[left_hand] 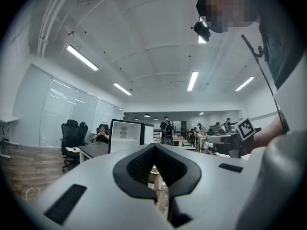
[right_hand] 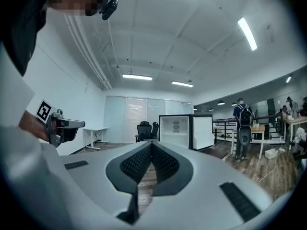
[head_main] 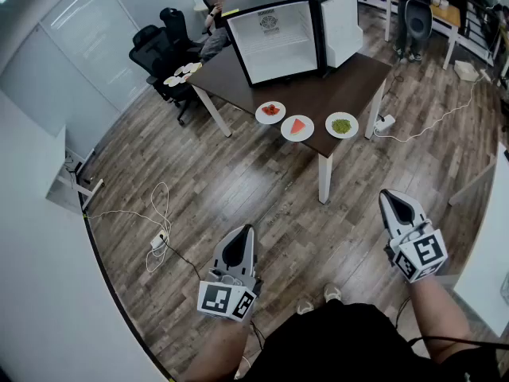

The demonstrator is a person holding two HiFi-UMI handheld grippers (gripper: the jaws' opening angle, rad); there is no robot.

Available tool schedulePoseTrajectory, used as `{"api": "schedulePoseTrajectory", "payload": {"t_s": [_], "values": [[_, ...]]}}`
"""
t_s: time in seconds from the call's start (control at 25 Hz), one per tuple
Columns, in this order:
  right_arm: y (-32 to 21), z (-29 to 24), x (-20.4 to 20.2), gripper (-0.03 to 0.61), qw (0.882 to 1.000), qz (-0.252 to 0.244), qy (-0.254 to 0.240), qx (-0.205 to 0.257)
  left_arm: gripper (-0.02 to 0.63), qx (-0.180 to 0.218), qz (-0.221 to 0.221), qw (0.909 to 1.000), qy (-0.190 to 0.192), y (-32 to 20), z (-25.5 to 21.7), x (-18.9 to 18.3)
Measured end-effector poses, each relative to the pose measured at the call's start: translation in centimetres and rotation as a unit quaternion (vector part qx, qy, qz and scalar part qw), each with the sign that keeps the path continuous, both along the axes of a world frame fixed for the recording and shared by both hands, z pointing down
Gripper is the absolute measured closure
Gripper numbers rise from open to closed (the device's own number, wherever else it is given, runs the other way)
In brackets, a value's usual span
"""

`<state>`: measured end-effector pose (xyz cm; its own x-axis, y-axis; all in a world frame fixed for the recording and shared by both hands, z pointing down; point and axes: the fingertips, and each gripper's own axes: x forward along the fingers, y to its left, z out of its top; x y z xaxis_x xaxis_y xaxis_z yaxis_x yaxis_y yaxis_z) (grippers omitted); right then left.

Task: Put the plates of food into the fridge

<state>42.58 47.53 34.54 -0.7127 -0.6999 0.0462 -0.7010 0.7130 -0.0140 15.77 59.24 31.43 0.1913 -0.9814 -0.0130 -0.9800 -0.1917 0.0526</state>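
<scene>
Three white plates sit in a row at the near edge of a dark table: one with red food, one with a watermelon slice, one with green food. Behind them a small fridge stands on the table with its door swung open and its white inside empty. Both grippers are held over the wooden floor, well short of the table. My left gripper is shut with nothing in it, and so is my right gripper. The fridge shows straight ahead in the right gripper view.
Black office chairs and a seated person are behind the table's left end, where small dishes lie. A power strip with cables lies on the floor at left. A person with a backpack stands at the back right.
</scene>
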Motion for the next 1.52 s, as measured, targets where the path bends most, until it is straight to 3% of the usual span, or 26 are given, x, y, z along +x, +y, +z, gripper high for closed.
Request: {"api": "schedulePoseTrajectory", "payload": {"t_s": [0.44,0.76,1.04,1.52], "values": [[-3.1,2.9,4.6,0.574,0.998,0.014,-0.035,-0.045,0.609,-0.018,0.004,0.9998,-0.007,-4.0,0.5,3.9],[-6.9,4.1,5.2,0.574,0.996,0.041,-0.047,-0.062,0.609,-0.029,0.031,0.999,-0.009,-8.2,1.5,3.7],[-10.4,5.7,2.6,0.574,0.995,0.059,-0.027,-0.075,0.609,-0.021,0.053,0.9983,-0.012,-14.2,2.7,0.0],[-21.4,6.7,-4.6,0.574,0.988,0.109,-0.013,-0.111,0.609,-0.023,0.092,0.9955,-0.011,-26.2,2.4,-8.7]]}}
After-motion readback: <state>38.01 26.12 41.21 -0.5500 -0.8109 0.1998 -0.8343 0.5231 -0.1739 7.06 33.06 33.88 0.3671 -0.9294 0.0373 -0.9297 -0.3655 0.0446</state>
